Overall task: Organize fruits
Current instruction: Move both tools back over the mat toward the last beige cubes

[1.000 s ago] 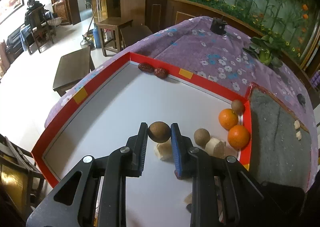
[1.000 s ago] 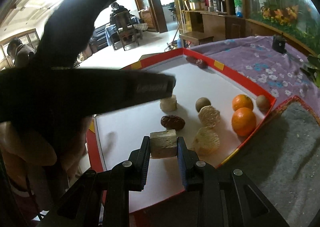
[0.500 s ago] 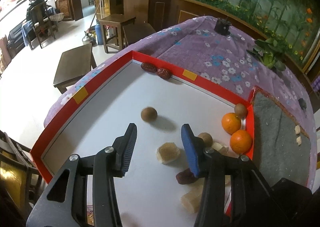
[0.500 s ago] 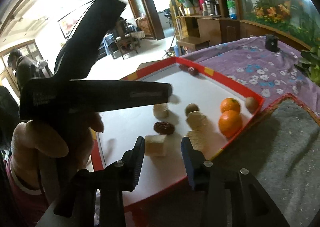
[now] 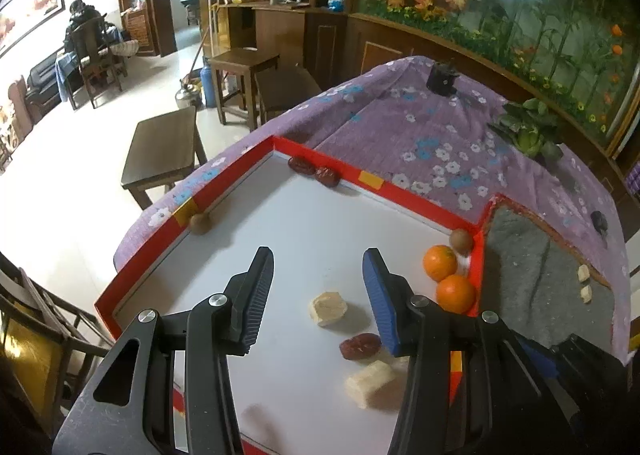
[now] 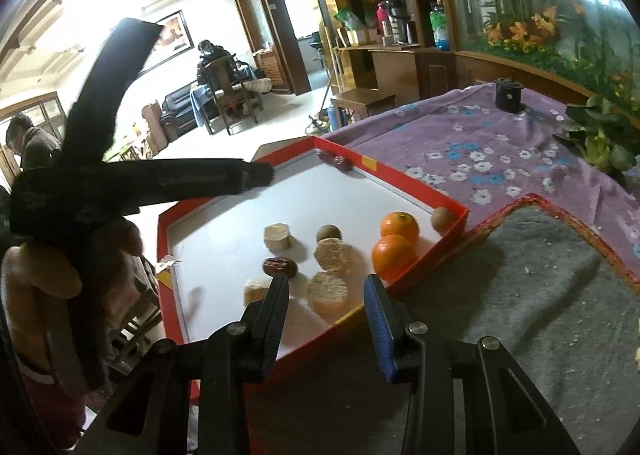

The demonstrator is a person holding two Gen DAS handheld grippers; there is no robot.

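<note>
A red-rimmed white tray [image 5: 224, 191] holds the fruit. A brown round fruit [image 5: 199, 223] rests against its left rim. Two red dates [image 5: 314, 171] lie at the far corner, one date [image 5: 359, 346] near the front. Two oranges [image 5: 448, 277] and a brown fruit [image 5: 461, 241] sit at the right corner. Pale cut pieces [image 5: 327, 307] lie mid-tray. My left gripper [image 5: 318, 283] is open and empty above the tray. My right gripper [image 6: 326, 309] is open and empty at the tray's near edge [image 6: 400, 279], above pale pieces [image 6: 328, 291]. The left gripper [image 6: 256, 175] shows there too.
A grey mat [image 6: 540, 275] lies right of the tray on a purple flowered cloth [image 5: 420, 127]. A green plant [image 5: 528, 131] and a small black object [image 5: 440, 79] stand on the cloth. Wooden stools [image 5: 164, 151] stand on the floor beyond the table.
Both grippers opened and drew back. The left one let go of the brown round fruit, which rolled to the left rim. The right one released a pale piece onto the tray.
</note>
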